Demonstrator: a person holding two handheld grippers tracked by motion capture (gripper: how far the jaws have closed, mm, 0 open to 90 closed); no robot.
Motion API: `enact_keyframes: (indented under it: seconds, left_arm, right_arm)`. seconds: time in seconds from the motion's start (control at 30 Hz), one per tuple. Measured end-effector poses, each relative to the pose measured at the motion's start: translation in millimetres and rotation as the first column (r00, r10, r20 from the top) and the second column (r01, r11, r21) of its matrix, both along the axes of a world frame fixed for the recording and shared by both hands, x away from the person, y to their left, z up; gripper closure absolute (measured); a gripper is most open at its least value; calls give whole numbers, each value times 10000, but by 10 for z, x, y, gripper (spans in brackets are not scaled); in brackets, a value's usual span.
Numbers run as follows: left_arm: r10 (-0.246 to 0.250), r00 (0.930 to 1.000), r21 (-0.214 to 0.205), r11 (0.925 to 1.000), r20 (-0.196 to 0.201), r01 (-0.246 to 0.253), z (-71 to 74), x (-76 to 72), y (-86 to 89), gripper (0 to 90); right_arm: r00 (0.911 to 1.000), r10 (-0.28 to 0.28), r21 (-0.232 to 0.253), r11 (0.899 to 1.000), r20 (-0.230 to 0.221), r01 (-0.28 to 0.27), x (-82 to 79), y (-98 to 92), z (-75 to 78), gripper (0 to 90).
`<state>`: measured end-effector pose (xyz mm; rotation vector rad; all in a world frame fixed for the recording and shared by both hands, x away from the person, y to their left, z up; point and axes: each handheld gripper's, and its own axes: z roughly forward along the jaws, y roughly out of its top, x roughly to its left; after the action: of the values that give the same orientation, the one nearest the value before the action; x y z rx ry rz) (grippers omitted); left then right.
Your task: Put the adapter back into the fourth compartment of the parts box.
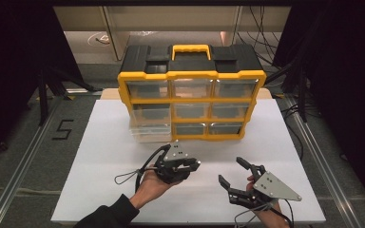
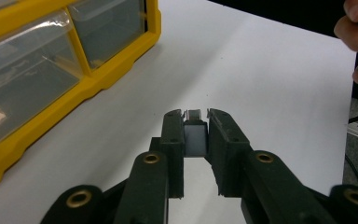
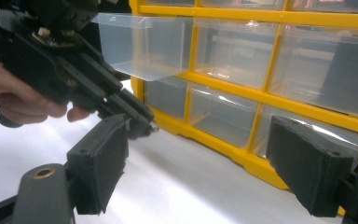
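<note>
Two claws are held above the white surface (image 1: 100, 190) in front of a yellow-and-black drawer cabinet (image 1: 191, 97). The left claw (image 2: 196, 122) has its jaws nearly closed on a small pale block (image 2: 195, 140), pinched between the pads. The right claw (image 1: 232, 172) has its jaws spread wide with nothing between them. In the high view, the left claw (image 1: 190, 164) sits just before the cabinet's lower left, the right claw lower and to its right. One clear drawer (image 3: 144, 44) on the cabinet's left column stands pulled out from the frame; the other drawers sit flush. A person's hand (image 1: 153, 183) grips the left claw from below.
</note>
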<state>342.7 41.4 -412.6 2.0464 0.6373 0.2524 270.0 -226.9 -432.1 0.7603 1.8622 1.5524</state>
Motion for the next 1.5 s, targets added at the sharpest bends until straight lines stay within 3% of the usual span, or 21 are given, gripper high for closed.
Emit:
enact_keyframes:
  seconds: [0.83, 1.5]
  left_arm:
    - [434, 9972, -1000, 9943, 611, -371, 424, 0, 209, 760]
    - [953, 9916, -1553, 9845, 877, -808, 607, 48, 375, 760]
  right_arm:
    - [10000, 27, -11, 10000, -8, -27, 0, 10, -6, 219]
    - [10000, 34, -38, 10000, -18, -34, 0, 12, -8, 220]
